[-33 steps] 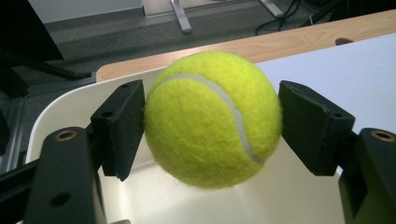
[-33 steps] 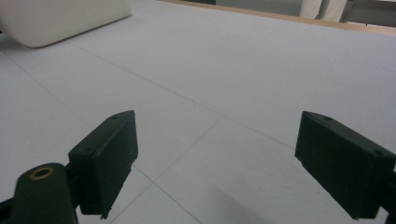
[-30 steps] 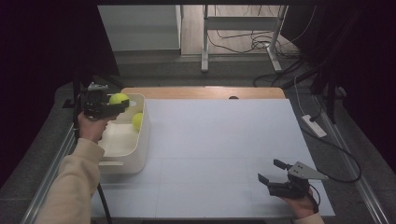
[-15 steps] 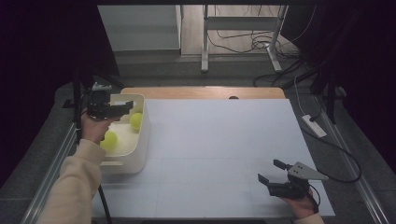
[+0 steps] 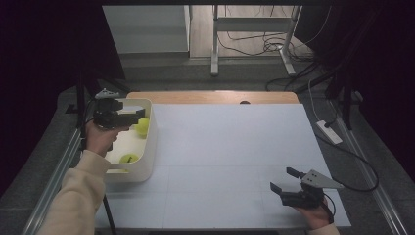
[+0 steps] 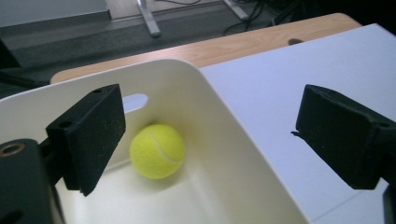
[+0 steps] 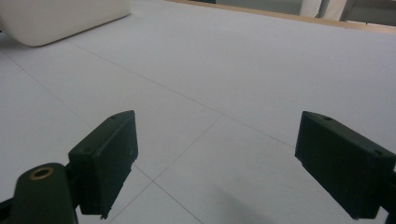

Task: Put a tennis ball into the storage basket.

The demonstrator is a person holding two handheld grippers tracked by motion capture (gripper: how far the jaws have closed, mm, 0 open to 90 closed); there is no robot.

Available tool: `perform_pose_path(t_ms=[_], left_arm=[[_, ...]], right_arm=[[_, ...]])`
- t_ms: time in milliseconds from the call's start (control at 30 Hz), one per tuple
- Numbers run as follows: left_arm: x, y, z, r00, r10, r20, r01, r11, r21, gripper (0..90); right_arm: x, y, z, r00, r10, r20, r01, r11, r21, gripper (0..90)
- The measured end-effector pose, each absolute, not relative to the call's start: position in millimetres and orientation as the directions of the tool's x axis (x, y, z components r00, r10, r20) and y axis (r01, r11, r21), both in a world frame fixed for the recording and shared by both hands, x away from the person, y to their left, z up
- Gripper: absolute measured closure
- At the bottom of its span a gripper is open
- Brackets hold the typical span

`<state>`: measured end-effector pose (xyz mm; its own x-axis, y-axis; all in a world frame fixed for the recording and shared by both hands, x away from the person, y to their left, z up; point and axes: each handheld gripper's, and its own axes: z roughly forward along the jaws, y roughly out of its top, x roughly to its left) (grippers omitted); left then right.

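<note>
High view. The left gripper [image 5: 128, 117] hangs over the far end of a white bin [image 5: 149, 147] that stands at the 9 o'clock edge of the white tabletop [image 5: 230, 156]. Its fingers have just been opening and now stand wide apart, with nothing between them. Two yellow-green tennis balls lie inside the bin: the far ball [image 5: 142, 126] sits just below the gripper's fingertips, against the bin's wall on the tabletop's side; the near ball [image 5: 128, 158] lies toward 6 o'clock from it, partly hidden by the bin's rim.

Left gripper view. The far ball [image 6: 157, 150] rests on the bin's floor in a rounded corner, below a slot handle in the wall, apart from both black fingers [image 6: 91, 137]. The bin's wall [image 6: 224, 140] runs between the fingers, so that one finger stands over the bin and the other over the tabletop.

Right gripper view. The right gripper [image 7: 224, 163], seen at 5 o'clock on the tabletop in the high view [image 5: 284, 178], is held low over bare surface, its fingers spread wide and empty. The bin's corner [image 7: 60, 18] shows at 11 o'clock, well apart.
</note>
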<state>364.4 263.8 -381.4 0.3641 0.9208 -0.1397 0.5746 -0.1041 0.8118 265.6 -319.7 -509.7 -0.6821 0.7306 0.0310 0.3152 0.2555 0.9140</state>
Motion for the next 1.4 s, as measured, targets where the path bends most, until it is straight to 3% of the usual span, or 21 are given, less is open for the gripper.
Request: perform_pose_path(t_ms=[1400], left_arm=[[294,195,-389,0.688,0.709,-0.154,0.416,-0.212,0.884,10.3]], right_arm=[[263,-321,-509,-0.677,0.735,0.028,0.313,0.253,0.916,13.2]])
